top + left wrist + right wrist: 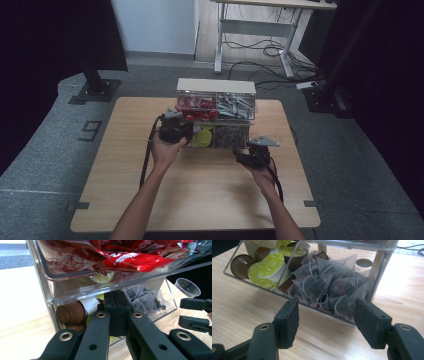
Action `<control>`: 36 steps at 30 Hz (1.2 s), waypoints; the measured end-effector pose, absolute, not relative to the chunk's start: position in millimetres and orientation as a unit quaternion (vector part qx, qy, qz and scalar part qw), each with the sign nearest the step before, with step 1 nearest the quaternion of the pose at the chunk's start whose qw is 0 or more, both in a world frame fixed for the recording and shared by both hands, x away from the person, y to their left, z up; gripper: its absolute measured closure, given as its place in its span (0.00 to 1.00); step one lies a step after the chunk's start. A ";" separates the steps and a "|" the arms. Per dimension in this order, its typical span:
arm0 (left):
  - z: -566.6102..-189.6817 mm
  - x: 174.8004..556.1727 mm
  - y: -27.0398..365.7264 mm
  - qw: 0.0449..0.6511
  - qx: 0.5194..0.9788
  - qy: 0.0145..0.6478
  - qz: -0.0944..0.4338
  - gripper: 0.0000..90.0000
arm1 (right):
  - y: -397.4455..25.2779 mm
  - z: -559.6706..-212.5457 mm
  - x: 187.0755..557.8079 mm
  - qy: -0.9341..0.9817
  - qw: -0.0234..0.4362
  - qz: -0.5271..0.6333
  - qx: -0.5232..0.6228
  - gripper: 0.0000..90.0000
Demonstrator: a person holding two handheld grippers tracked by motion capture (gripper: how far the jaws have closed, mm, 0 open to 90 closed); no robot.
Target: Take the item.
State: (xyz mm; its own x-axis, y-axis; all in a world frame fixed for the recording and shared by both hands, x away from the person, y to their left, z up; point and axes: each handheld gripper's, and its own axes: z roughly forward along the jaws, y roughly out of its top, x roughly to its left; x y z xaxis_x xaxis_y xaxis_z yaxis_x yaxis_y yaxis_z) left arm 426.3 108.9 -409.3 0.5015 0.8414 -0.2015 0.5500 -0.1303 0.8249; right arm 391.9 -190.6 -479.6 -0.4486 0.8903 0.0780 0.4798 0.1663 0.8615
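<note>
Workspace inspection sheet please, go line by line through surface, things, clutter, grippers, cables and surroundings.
Surface: light wooden table, bare in front of the organiser.
Job's things: clear two-tier organiser; upper tier holds red sachets and grey packets; lower drawer holds coffee capsules and tea bags.
Clutter: small clear cup on the table beside the organiser.
Grippers: left gripper shut, its jaws together against the lower drawer front; right gripper open, jaws apart facing the tea bag compartment, touching nothing.
Cables: a black cable trails from each gripper; loose wires on the floor under the far desk.
Surroundings: grey carpet, dark curtains either side.
</note>
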 end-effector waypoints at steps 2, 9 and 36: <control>-409.1 426.1 109.0 0.460 0.735 0.473 0.158 1.00 | -187.6 -480.2 394.0 0.727 0.233 0.443 0.469 0.41; -408.6 425.4 108.6 0.462 0.734 0.472 0.157 1.00 | -181.1 -486.6 400.3 0.721 0.230 0.450 0.474 0.41; -408.4 424.8 106.9 0.465 0.733 0.472 0.156 1.00 | -164.2 -490.9 421.5 0.718 0.225 0.454 0.477 0.48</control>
State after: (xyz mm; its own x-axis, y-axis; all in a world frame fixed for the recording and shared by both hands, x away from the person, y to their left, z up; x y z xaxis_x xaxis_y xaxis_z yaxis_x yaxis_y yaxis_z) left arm 424.8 106.9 -408.4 0.5066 0.8363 -0.2097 0.5462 -0.1231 0.8285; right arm 421.5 -164.2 -490.9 -0.4432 0.8897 0.1099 0.4815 0.1328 0.8663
